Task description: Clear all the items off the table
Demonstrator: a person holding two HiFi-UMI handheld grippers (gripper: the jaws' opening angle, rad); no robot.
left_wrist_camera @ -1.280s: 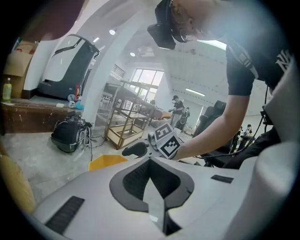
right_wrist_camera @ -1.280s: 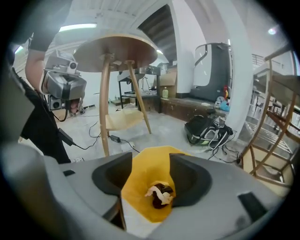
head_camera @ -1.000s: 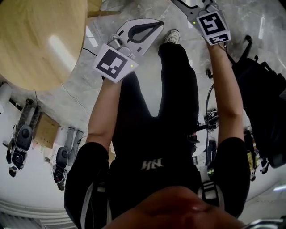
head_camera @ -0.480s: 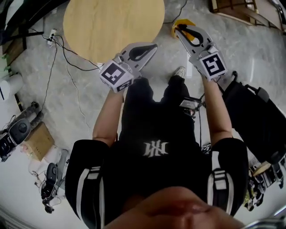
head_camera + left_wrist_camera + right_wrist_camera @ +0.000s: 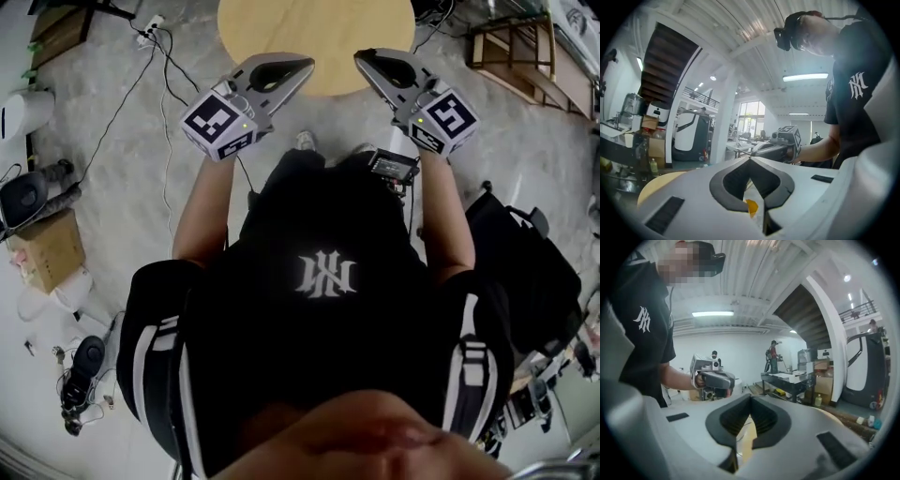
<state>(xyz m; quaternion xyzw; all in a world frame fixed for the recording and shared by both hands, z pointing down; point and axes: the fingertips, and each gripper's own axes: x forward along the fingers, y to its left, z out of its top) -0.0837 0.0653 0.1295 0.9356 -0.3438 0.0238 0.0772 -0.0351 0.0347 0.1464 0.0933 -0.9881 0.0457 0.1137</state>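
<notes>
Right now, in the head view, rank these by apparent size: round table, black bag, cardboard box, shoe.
1. round table and black bag: about alike; the table is cut off at the frame edge.
2. cardboard box
3. shoe

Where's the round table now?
The round light wooden table is at the top middle of the head view, just past the tips of the left tool and right tool.

The left gripper [image 5: 302, 64] and right gripper [image 5: 364, 56] now stand higher and nearer level, side by side, their tips against the round wooden bench's [image 5: 319, 26] near edge. The right gripper's fingers [image 5: 771, 420] have just been closing, with nothing between them.
</notes>
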